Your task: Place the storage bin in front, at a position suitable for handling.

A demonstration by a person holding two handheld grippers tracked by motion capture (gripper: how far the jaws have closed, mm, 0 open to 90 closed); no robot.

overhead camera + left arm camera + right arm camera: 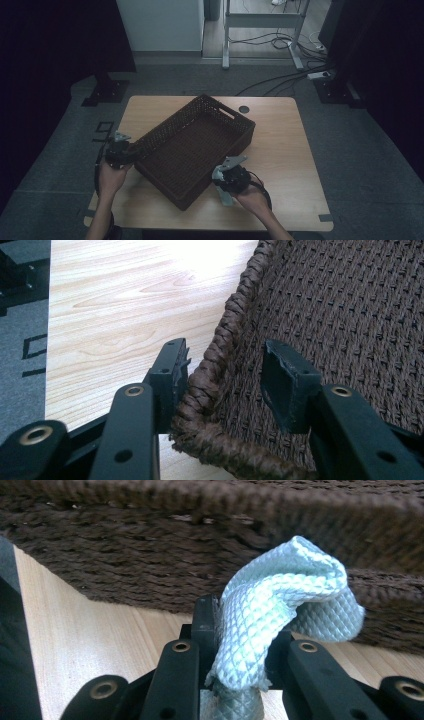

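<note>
Left gripper (225, 385): jaws half-open astride the rim of the dark brown woven basket (192, 150), probably steadying it.
Right gripper (240, 630): clamped on a pale blue-grey textured cloth (280, 610), just before the basket's near wall, likely for dropping in.
Desk (285, 150): light wood, carrying the basket.

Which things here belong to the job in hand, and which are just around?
In the job: the wicker basket, rim between the left gripper jaws; the pale cloth, pinched in the right gripper.
Just around: table, floor cables, metal frame.
</note>
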